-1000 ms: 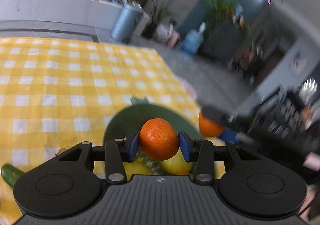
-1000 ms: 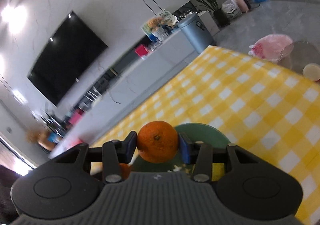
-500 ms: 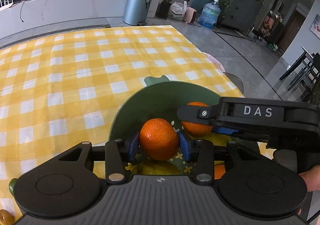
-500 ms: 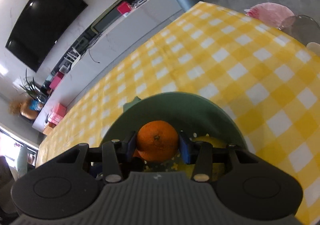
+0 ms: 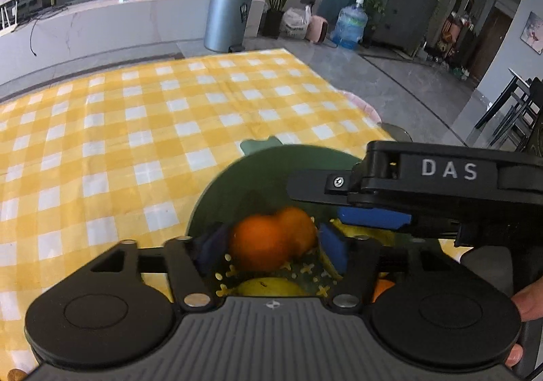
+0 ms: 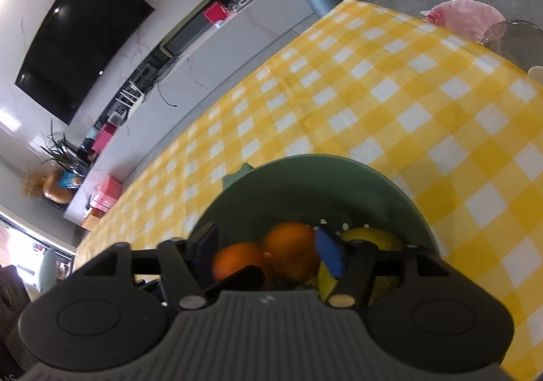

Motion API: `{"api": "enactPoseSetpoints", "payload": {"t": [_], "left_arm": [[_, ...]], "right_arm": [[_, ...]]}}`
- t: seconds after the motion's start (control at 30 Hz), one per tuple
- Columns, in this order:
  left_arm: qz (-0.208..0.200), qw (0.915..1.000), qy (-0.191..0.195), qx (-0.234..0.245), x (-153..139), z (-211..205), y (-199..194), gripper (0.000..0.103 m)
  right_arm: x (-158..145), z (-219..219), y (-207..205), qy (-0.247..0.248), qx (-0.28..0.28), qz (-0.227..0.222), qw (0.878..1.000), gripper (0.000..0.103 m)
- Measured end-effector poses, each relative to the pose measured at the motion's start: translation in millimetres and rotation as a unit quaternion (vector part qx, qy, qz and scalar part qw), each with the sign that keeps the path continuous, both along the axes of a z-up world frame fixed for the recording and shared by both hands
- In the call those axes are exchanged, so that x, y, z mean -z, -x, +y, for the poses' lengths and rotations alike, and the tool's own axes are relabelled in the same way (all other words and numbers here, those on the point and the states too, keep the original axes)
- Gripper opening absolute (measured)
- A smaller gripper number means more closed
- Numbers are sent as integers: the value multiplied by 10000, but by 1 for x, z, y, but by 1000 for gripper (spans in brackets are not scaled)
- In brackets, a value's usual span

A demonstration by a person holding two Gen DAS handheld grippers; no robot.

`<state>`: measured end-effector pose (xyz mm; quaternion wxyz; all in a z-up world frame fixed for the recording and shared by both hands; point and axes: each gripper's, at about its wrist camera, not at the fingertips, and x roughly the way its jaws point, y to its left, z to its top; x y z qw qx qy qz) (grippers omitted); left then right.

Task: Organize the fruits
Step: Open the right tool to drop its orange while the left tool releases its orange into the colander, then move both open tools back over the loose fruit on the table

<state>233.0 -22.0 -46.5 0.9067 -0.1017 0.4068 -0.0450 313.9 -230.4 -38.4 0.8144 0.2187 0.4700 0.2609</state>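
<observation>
1. Releasing: left gripper (image 5: 271, 245) jaws spread wide, pads clear of the two oranges (image 5: 271, 242); right gripper (image 6: 268, 252) wide too, gripping nothing.
2. Oranges sit touching inside the green bowl (image 5: 271, 170) on the yellow checked cloth (image 5: 135, 126), beside a yellow fruit (image 5: 271, 287).
3. Seems nearly done; retreat left.
4. Oranges are round, bright, motion-blurred.

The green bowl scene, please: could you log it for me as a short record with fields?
surface: yellow checked tablecloth
container: green bowl
contents: two oranges, yellow fruit
left gripper: open, above the bowl
right gripper: open, above the bowl
oranges: blurred, between open fingers, gripped by neither
</observation>
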Motion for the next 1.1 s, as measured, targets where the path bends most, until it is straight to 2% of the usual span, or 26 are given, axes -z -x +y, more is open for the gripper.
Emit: {"api": "enactPoseSetpoints", "payload": {"t": [0.17,0.37,0.57,0.67,0.73,0.8,0.93,1.1], "left_arm": [[-23,9997,-188,-147,-6,2,4,77],[-51,9997,54,-233,-10,11,8,76],[22,9998,-48,-182,-18,7,12,77],[79,9999,53,-112,-20,8,14,77],[79,9999,78,-113,-23,8,17,77],[81,9999,84,-104,-26,8,21,77],[81,9999,-38,-74,-34,7,31,77],[40,9987,-472,-195,-46,5,48,77]], "right_arm": [[-3,-3,2,-56,113,-112,9999,69],[-7,-8,3,-172,190,-176,9995,69],[-13,-10,8,-24,80,-206,9998,71],[-18,-9,10,15,65,-291,9996,74],[-19,-7,12,50,6,-314,9995,82],[-21,-2,14,258,13,-349,9991,83],[-25,6,19,493,-2,-431,9979,91],[-38,9,28,542,205,-734,9956,91]]}}
